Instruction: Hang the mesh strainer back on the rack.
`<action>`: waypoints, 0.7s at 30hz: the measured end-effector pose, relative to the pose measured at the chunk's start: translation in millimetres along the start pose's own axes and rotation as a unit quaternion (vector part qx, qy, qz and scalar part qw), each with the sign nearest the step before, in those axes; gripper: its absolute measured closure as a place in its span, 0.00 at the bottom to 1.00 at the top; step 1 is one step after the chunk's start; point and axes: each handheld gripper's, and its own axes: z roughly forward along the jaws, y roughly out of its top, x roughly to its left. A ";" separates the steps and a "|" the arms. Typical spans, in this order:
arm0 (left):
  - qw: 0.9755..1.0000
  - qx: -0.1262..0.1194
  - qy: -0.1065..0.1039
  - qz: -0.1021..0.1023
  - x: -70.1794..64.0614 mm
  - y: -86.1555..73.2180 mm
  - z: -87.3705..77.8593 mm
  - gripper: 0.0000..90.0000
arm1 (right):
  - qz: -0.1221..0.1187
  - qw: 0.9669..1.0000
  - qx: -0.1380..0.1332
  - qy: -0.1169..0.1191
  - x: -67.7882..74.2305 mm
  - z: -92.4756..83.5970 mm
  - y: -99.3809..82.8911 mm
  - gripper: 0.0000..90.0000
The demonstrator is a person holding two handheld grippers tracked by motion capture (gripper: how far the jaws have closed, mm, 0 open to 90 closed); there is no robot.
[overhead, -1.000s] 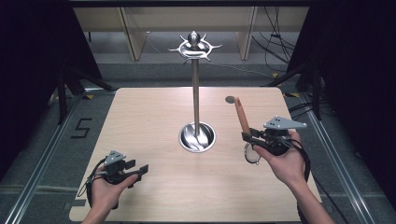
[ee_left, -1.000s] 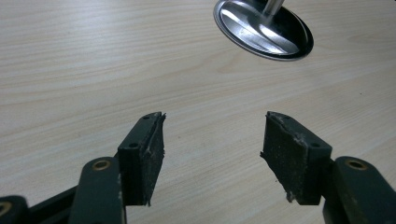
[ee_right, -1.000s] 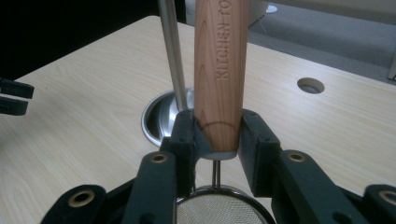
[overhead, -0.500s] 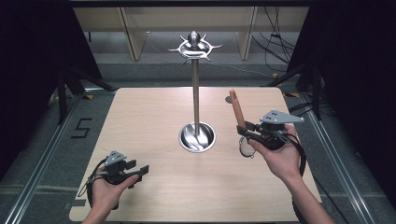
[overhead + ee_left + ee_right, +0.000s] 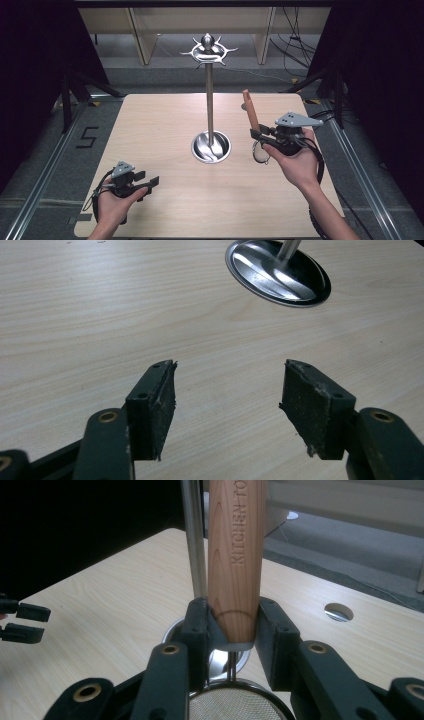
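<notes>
Raised since before, right tool [image 5: 256,134] clamps the strainer's [image 5: 260,151] round wooden handle; left tool [image 5: 148,182] gapes apart.

Your high view looks down from 6 o'clock, gripper views close along their jaws, all sharing the stand's base [image 5: 211,146] mid-bench [image 5: 150,125].

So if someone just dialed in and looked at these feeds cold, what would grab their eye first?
Probably the tall metal stand at the middle of the table, its round base shining and its hooked crown rising past the far edge. Next, the right gripper, right of the base, clamped on the wooden handle of a small mesh strainer, handle tilted upward. The left gripper rests open near the front left corner with nothing between its jaws.
</notes>
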 end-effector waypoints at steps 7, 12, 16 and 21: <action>1.000 -0.005 0.003 -0.002 -0.4 0.1 -0.4 0.42 | 0.010 1.000 0.002 0.004 1.9 -0.7 7.9 0.77; 1.000 -0.002 0.000 -0.002 -0.2 -0.1 0.5 0.42 | 0.012 1.000 -0.005 0.009 1.6 -2.8 15.2 0.77; 1.000 -0.001 0.000 -0.001 -0.3 0.2 0.1 0.42 | 0.009 1.000 -0.013 0.006 -0.6 -4.0 20.3 0.77; 1.000 -0.008 0.002 0.000 -0.8 0.0 -1.4 0.42 | 0.004 1.000 -0.021 0.002 0.2 -3.8 24.7 0.77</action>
